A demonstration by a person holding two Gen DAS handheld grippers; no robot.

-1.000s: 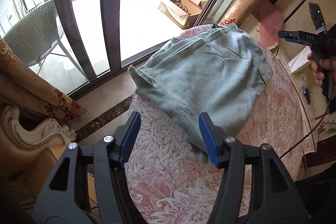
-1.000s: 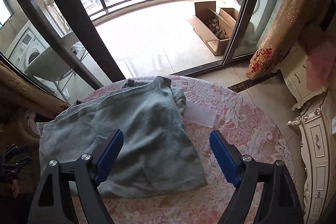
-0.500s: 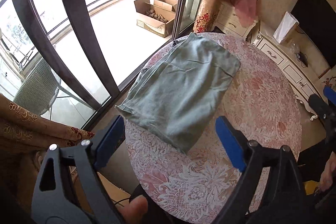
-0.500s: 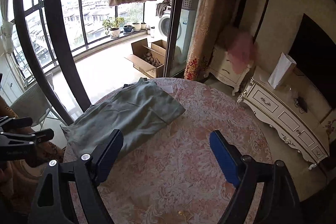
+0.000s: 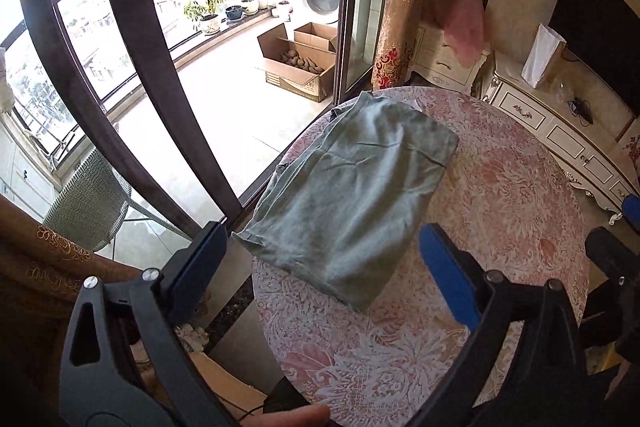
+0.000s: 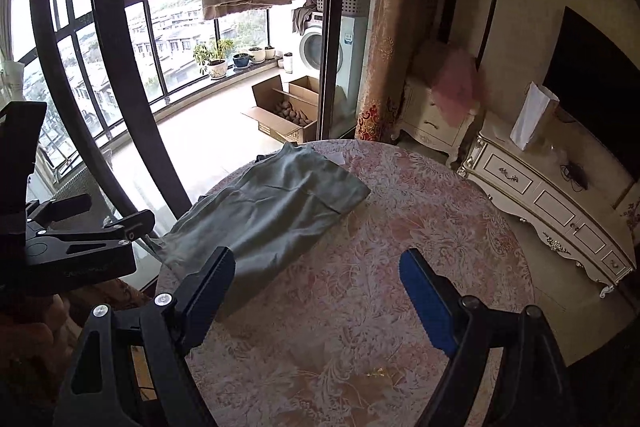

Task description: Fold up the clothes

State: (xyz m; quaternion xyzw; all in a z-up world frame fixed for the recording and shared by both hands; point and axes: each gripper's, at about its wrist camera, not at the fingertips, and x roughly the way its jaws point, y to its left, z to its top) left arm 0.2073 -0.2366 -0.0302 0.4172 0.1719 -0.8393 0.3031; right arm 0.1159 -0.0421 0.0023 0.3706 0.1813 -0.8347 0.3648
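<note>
Both grippers had pulled back and risen since earlier | round pink floral-patterned table (image 6: 400,219) filled frame centre | folded grey-green cloth garment (image 5: 352,183) lay upper-left on it | left gripper (image 5: 320,267) spread wide, empty | right gripper (image 6: 316,287) likewise agape, holding nothing

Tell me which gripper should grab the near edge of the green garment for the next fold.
Probably left. The left gripper hangs open directly over the green garment's near edge. The right gripper is open too, but mostly over bare table, the garment off to its left.
</note>
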